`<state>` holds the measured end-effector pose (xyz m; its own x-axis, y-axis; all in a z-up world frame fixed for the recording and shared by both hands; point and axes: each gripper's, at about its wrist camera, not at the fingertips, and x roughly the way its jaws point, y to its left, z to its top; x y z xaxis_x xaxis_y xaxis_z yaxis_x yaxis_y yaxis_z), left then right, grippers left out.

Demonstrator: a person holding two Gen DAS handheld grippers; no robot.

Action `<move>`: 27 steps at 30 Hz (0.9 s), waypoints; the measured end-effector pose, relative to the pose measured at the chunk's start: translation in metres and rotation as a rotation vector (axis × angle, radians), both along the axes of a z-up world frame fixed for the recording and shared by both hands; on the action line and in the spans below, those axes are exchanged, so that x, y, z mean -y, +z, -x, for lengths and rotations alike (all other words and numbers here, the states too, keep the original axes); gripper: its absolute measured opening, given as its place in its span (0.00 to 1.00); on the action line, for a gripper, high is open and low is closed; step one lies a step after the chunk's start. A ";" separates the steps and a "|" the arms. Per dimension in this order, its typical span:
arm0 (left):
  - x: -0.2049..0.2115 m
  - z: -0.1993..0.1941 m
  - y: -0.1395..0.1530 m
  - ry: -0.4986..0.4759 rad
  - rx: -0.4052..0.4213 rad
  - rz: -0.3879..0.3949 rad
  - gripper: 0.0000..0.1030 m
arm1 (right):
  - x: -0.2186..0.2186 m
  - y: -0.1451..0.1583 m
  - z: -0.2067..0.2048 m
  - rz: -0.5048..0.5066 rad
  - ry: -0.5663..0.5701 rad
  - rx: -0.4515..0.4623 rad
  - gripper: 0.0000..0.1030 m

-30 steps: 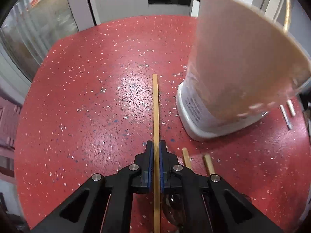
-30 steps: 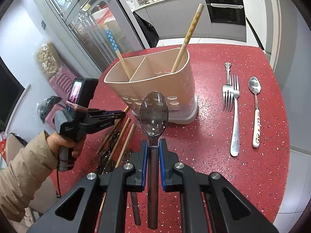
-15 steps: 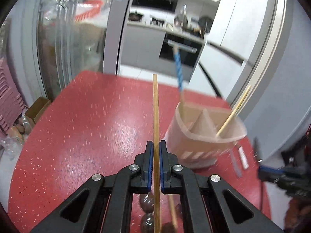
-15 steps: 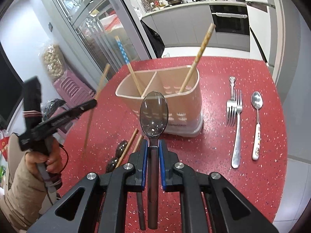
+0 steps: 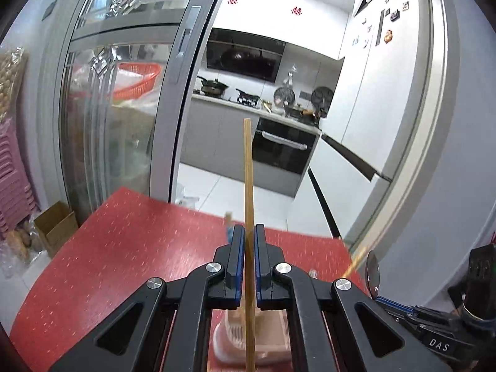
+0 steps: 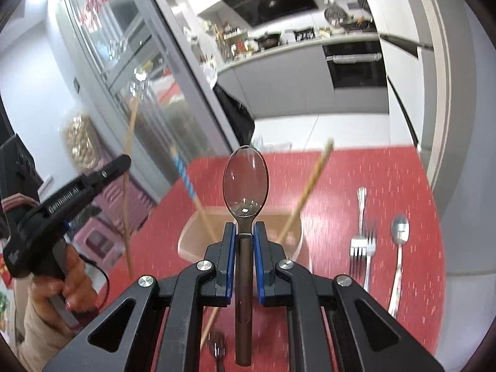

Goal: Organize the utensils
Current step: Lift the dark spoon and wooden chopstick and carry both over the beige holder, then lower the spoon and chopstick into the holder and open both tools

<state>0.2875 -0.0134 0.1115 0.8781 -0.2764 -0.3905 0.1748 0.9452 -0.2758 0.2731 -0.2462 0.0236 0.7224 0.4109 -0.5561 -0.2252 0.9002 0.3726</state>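
The red table (image 6: 387, 170) carries the whole job, and the beige utensil holder (image 6: 189, 241) stands near its middle, already holding a blue-patterned chopstick (image 6: 186, 179) in its left compartment and a tan chopstick (image 6: 310, 186) in its right. The step in hand looks like the carry: two utensils are lifted clear of the table and not yet in the holder.

The left gripper (image 5: 249, 263) is closed on a plain wooden chopstick (image 5: 248, 170), pads pinching it partway along, with the shaft standing almost upright above the jaws. Through the gap below the jaws the holder shows, so the chopstick's lower end seems to hang over or just in front of it; the blur there does not let me say which. In the right wrist view the person's hand (image 6: 71, 279) grips the handle with this tool raised to the left of the holder.

The right gripper (image 6: 245, 260) is clamped on the dark handle of a spoon (image 6: 246, 183), bowl forward and up, above the holder's near rim.

Next, I judge, each utensil needs tipping tail-down over its compartment before the jaws let go.

Two forks (image 6: 361, 241), a white-handled spoon (image 6: 399, 248) and more pieces by the near edge lie waiting.
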 end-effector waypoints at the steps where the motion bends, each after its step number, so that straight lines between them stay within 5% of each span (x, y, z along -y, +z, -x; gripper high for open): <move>1: 0.002 -0.002 0.001 0.003 0.007 0.002 0.29 | 0.000 0.003 -0.006 -0.006 -0.007 0.014 0.12; 13: 0.031 -0.029 -0.016 0.081 0.111 0.002 0.29 | -0.017 -0.001 -0.064 0.008 -0.063 0.183 0.12; 27: 0.049 -0.015 -0.060 0.071 0.066 -0.123 0.29 | -0.029 -0.051 -0.059 0.139 -0.038 0.212 0.12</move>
